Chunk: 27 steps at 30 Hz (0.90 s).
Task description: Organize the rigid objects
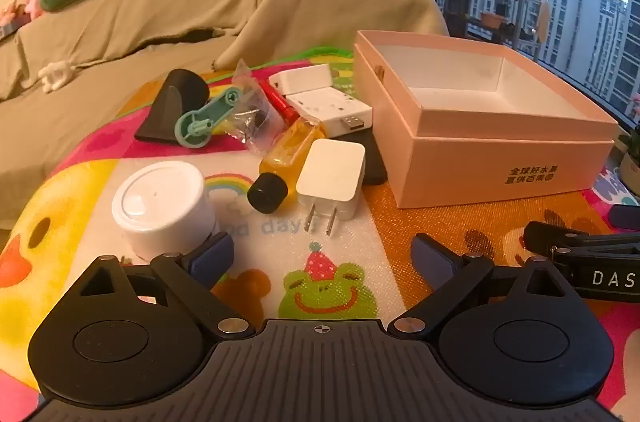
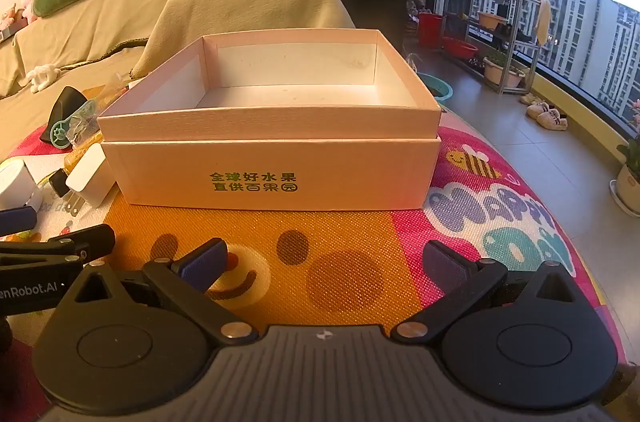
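An open pink box (image 1: 500, 158) (image 2: 272, 170) stands on the colourful mat, its inside bare. Left of it lies a cluster of things: a white wall plug (image 1: 332, 180) (image 2: 90, 176), a yellow bottle with a black cap (image 1: 286, 158), a white round jar (image 1: 162, 206), a white USB adapter (image 1: 328, 104), a red pen (image 1: 278, 100), a green roller tool (image 1: 204, 124) and a black wedge (image 1: 176, 106). My left gripper (image 1: 322, 258) hovers open just short of the plug and jar. My right gripper (image 2: 324, 262) hangs open in front of the box, nothing between its fingers.
A sofa under a beige cover (image 1: 160, 18) runs behind the mat. A crumpled clear plastic bag (image 1: 252, 118) lies among the items. To the right are a tiled floor (image 2: 520, 142), a plant shelf (image 2: 496, 34) and a large window.
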### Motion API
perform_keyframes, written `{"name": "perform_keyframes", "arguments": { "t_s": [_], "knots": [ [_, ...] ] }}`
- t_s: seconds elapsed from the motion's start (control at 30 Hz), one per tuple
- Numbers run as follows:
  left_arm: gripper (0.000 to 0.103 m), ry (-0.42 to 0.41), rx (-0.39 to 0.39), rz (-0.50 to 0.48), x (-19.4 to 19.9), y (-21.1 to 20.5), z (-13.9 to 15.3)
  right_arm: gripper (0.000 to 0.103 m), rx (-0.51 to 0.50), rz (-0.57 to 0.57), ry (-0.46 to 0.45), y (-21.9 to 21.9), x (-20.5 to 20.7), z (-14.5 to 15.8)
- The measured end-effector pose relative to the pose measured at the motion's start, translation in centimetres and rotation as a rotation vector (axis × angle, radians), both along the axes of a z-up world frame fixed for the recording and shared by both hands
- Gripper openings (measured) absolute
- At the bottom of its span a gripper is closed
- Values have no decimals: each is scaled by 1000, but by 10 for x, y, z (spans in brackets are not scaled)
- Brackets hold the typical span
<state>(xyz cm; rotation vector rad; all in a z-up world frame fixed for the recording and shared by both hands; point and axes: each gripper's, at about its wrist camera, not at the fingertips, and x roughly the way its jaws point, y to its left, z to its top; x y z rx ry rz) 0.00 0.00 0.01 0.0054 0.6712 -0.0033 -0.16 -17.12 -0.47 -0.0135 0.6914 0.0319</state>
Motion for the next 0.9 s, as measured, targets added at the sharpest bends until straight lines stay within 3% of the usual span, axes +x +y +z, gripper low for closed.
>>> {"name": "perform_keyframes", "arguments": {
  "t_s": [0.9],
  "knots": [
    [99, -1, 3, 0, 0, 0, 0, 103, 0, 0, 0, 0, 0, 0]
  ]
}}
